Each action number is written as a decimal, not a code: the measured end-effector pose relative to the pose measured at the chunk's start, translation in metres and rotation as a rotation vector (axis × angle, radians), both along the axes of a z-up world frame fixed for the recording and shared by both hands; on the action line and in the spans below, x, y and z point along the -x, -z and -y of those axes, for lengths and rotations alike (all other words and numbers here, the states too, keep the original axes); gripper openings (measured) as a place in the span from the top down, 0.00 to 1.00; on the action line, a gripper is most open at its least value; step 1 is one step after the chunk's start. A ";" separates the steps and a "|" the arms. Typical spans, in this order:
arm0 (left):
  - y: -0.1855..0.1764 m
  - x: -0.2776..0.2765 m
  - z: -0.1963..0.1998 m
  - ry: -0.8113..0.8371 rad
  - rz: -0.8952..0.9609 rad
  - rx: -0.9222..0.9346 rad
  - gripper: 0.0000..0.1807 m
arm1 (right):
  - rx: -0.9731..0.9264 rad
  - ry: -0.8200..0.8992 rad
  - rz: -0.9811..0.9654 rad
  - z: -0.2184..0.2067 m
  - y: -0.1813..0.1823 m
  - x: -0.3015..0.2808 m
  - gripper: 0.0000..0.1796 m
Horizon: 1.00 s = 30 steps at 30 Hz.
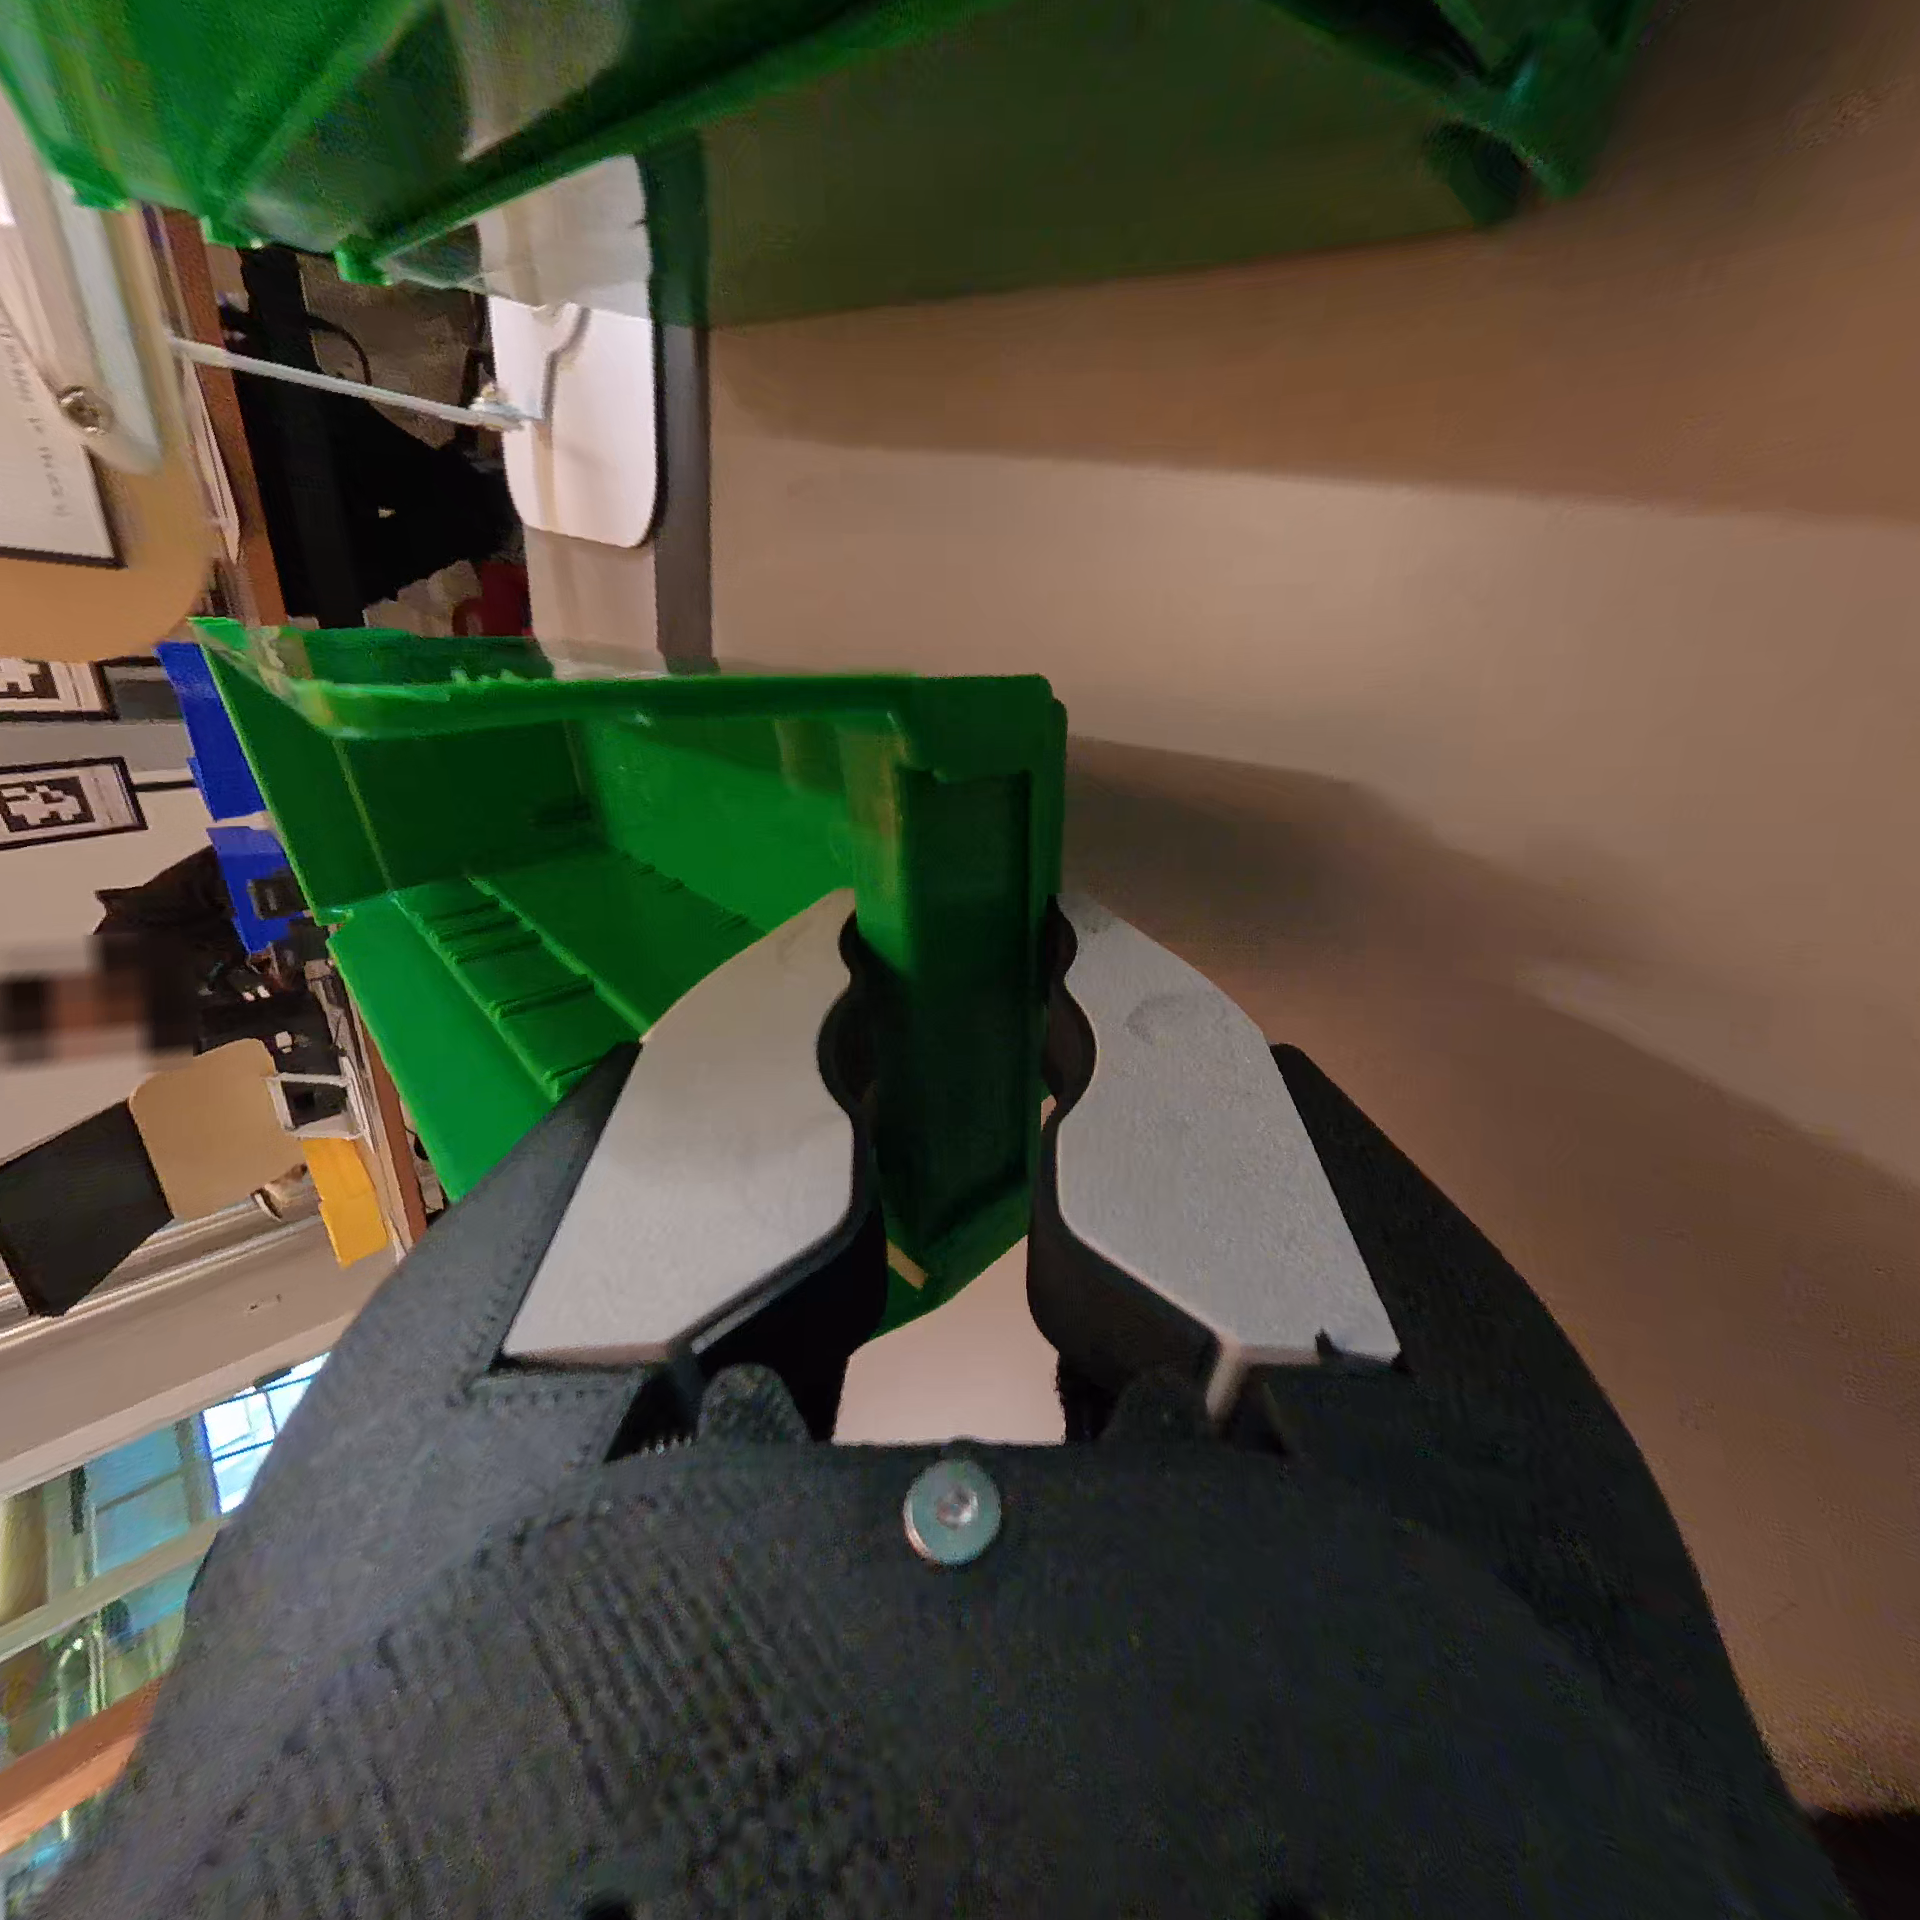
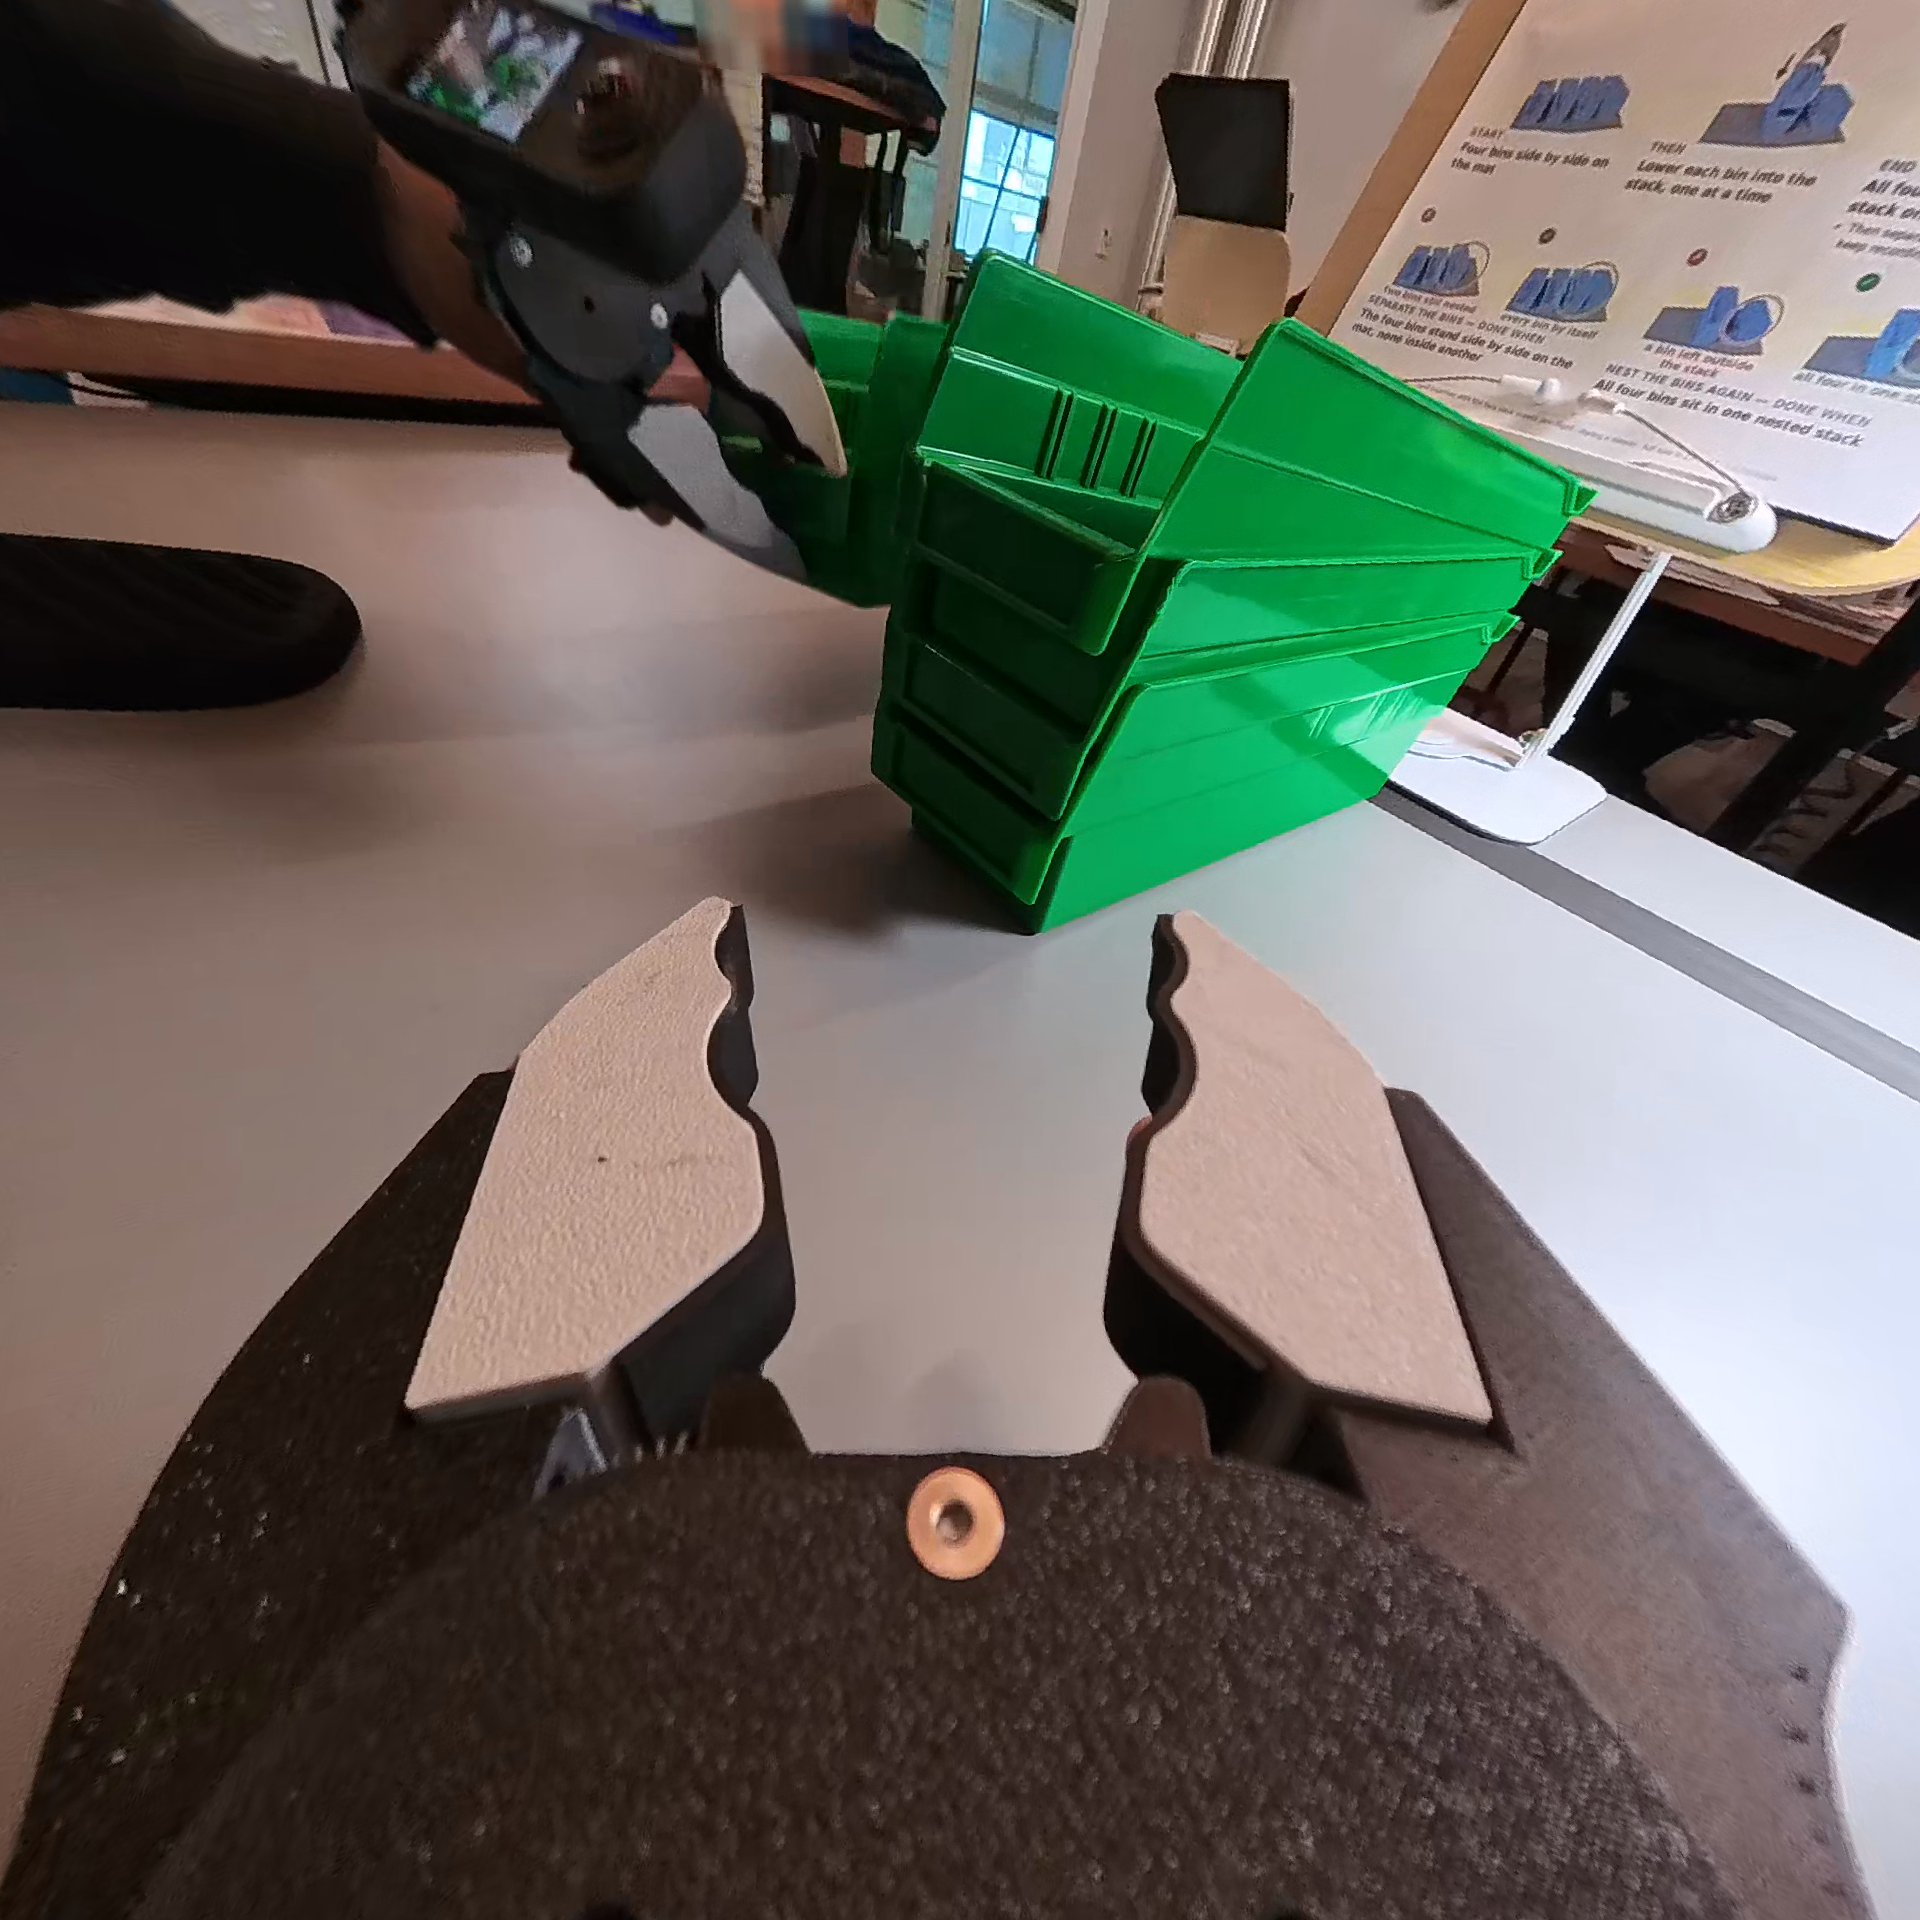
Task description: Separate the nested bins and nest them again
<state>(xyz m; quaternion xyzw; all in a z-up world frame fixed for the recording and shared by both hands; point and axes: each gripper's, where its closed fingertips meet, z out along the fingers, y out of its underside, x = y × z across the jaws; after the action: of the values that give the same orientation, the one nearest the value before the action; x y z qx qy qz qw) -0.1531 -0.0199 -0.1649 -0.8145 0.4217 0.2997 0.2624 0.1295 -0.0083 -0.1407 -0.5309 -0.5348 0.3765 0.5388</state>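
Nearest in our left wrist view, the left gripper (image 1: 956, 997) has its two grey fingers (image 1: 727, 1122) pressed onto the end wall of a green bin (image 1: 644, 894), which sits between them with both black pads against the plastic. That view is rolled on its side, so the grey table (image 1: 1455, 727) fills the right of it. We see straight into the held bin: ribbed floor, nothing inside. More green plastic, the bin stack (image 1: 1039, 156), crosses the top edge, blurred.

Nearest in our right wrist view, the right gripper (image 2: 948, 920) hovers just above the table (image 2: 416, 935), jaws spread wide with nothing between them. Beyond its tips, the stack (image 2: 1174, 707) of nested green bins stands on the table, each bin tilted up on the one below; the topmost shows an empty interior. Far left of the stack, the left gripper (image 2: 800, 488) grips the separate green bin (image 2: 842, 416) at its end. An instruction board (image 2: 1662, 260) stands at far right, behind a white lamp base (image 2: 1507, 790).
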 end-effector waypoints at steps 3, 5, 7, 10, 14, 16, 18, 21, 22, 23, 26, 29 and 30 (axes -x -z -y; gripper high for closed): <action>0.021 -0.002 0.000 0.022 0.001 0.004 0.83 | -0.004 -0.004 0.005 0.001 0.001 0.001 0.59; 0.033 -0.003 0.001 0.033 -0.002 0.012 0.83 | -0.004 -0.006 0.010 0.001 0.002 0.001 0.59; 0.042 -0.003 0.000 0.043 -0.019 0.005 0.83 | -0.005 -0.007 0.012 0.001 0.002 0.001 0.59; 0.053 0.000 0.000 0.061 -0.071 0.003 0.83 | -0.006 -0.007 0.014 0.002 0.002 0.001 0.59; 0.054 0.001 -0.003 0.059 -0.062 -0.012 0.83 | -0.009 -0.004 0.014 0.001 0.003 0.001 0.59; 0.054 -0.001 -0.004 0.067 -0.064 -0.017 0.83 | -0.010 -0.004 0.016 0.002 0.003 0.002 0.59; 0.054 -0.003 -0.007 0.067 -0.068 -0.017 0.83 | -0.012 -0.003 0.018 0.001 0.003 0.002 0.59; 0.054 -0.007 -0.010 0.067 -0.052 -0.009 0.83 | -0.011 -0.001 0.014 0.001 0.003 0.001 0.59; 0.054 -0.009 -0.011 0.071 -0.044 -0.008 0.83 | -0.009 -0.001 0.013 0.001 0.003 0.001 0.59; 0.052 -0.012 -0.011 0.074 -0.029 -0.007 0.81 | -0.007 -0.002 0.012 0.001 0.003 0.001 0.59; 0.036 -0.030 -0.009 0.087 0.089 -0.007 0.75 | -0.002 0.001 0.006 0.000 0.002 0.001 0.59; 0.001 -0.055 -0.007 0.120 0.228 -0.070 0.74 | -0.003 0.002 0.005 0.000 0.002 0.001 0.59; -0.014 -0.063 -0.007 0.130 0.267 -0.105 0.74 | -0.003 0.003 0.007 0.000 0.002 0.001 0.59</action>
<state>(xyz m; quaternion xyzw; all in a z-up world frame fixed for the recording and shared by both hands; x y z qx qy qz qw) -0.0900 -0.0124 -0.1512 -0.8031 0.4189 0.1928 0.3773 0.1284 -0.0081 -0.1425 -0.5320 -0.5364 0.3731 0.5385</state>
